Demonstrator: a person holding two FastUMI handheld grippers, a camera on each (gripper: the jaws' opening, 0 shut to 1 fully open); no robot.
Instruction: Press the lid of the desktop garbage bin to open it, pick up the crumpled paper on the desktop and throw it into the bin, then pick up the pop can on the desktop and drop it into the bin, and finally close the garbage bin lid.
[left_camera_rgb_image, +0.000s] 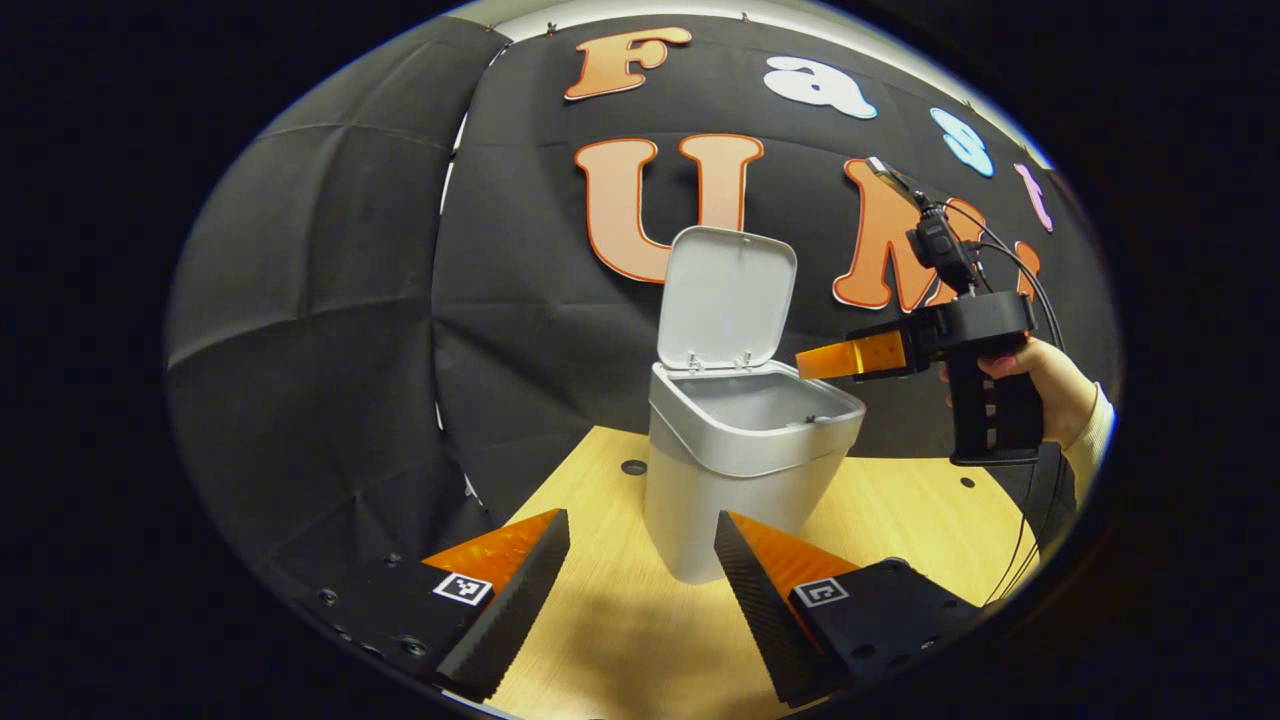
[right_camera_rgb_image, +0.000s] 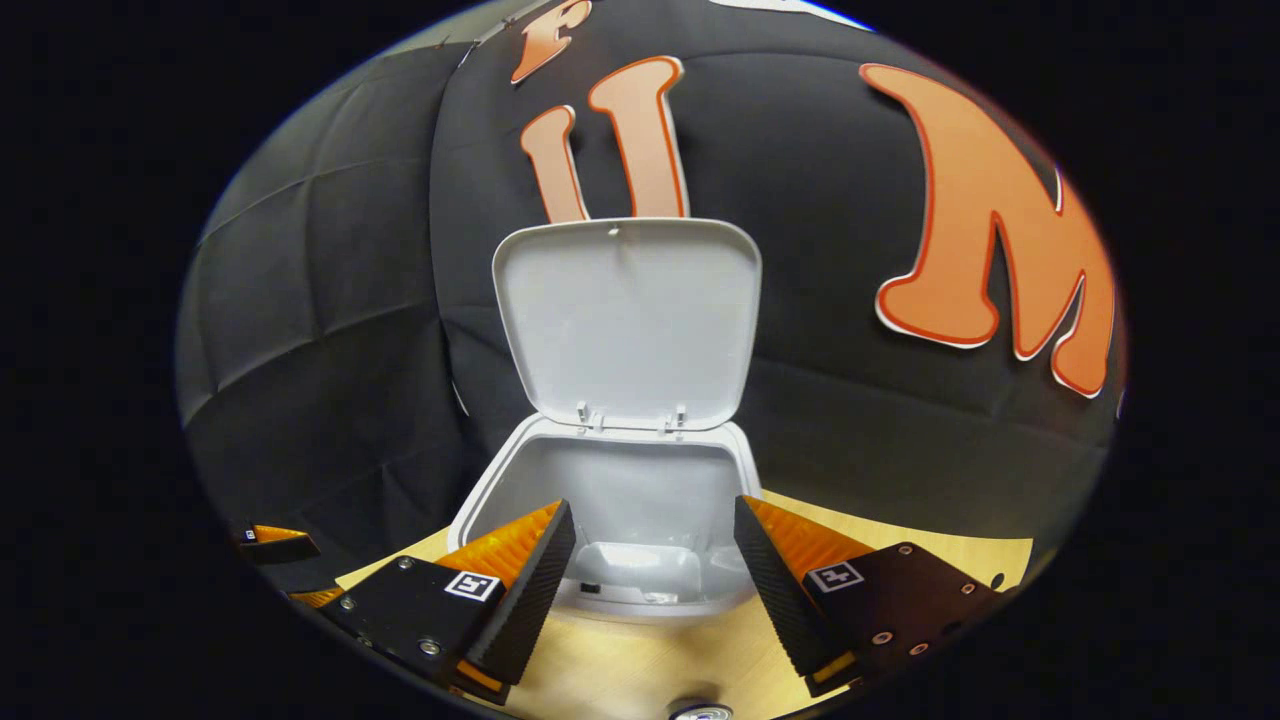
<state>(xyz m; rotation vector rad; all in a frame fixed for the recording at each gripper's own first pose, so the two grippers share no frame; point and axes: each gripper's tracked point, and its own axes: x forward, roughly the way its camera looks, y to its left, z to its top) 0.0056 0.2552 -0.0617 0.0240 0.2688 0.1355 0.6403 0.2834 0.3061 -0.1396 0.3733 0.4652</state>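
Bin (left_camera_rgb_image: 735, 470) stands on tabletop (left_camera_rgb_image: 620, 620), lid (right_camera_rgb_image: 628, 320) raised upright. Something pale lies at its bottom, unidentifiable. Right hand-held gripper (left_camera_rgb_image: 810, 365) is held at bin's rim, spread wide, empty; left hand-held gripper (left_camera_rgb_image: 640, 540) is held before bin, wide, empty.

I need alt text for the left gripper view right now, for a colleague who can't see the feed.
A pale bin stands on a wooden table with its lid raised upright. The left gripper hangs open and empty in front of it, low over the table. The right gripper, held by a hand, reaches over the bin's open top from the right.
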